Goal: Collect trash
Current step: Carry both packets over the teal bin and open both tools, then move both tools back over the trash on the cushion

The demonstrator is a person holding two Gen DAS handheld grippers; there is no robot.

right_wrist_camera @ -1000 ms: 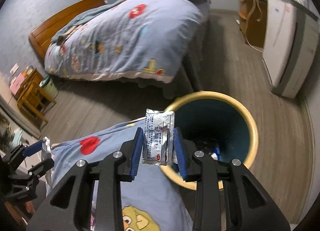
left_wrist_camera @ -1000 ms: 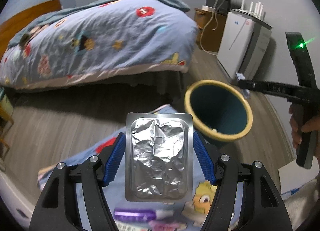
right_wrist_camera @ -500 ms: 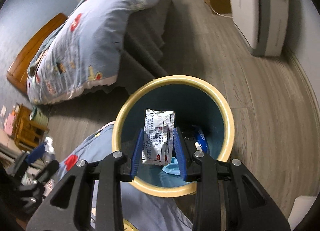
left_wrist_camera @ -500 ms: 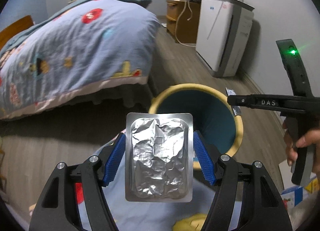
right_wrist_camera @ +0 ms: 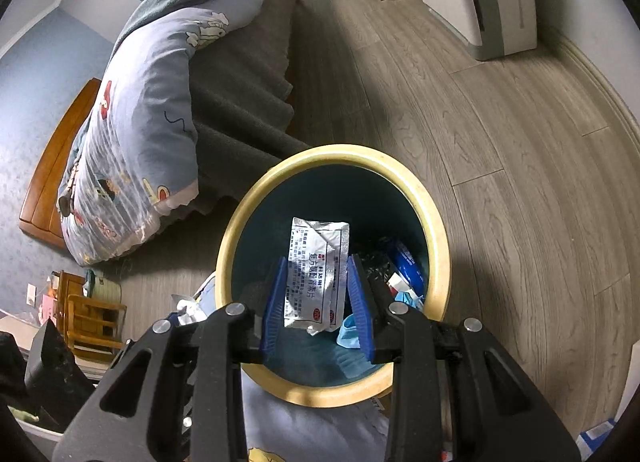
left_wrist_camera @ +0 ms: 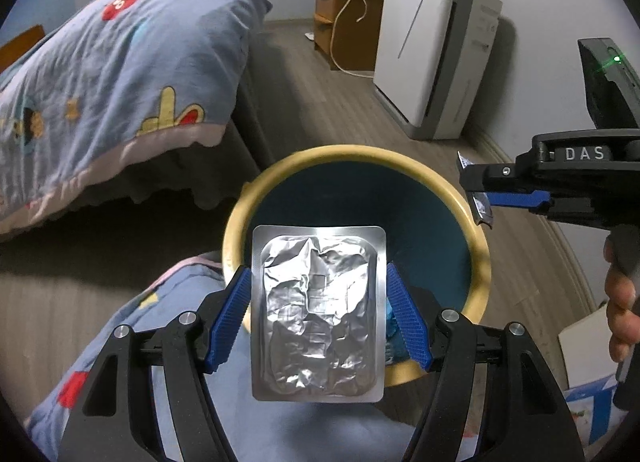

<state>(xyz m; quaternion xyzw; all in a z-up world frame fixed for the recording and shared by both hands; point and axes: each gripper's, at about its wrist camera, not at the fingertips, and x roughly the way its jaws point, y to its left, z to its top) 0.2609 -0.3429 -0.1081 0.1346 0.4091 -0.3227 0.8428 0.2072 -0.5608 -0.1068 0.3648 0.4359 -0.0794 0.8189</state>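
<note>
Trash in both grippers, drop-off step. Left gripper clamps a foil blister sheet edge to edge, lower centre of its view, over the near rim of the yellow-rimmed bin. Right gripper pinches a printed foil sachet squarely above the bin mouth, with wrappers already at the bottom. Next, I'd judge: part the right jaws to drop the sachet; push the left further over the opening before letting go.

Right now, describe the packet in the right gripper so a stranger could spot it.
Find the yellow-rimmed teal bin on the wood floor beside the bed. Over its mouth, the right gripper pinches a medicine sachet: flat, silver-white, with blue print, unlike the left gripper's plain foil blister pack.
</note>
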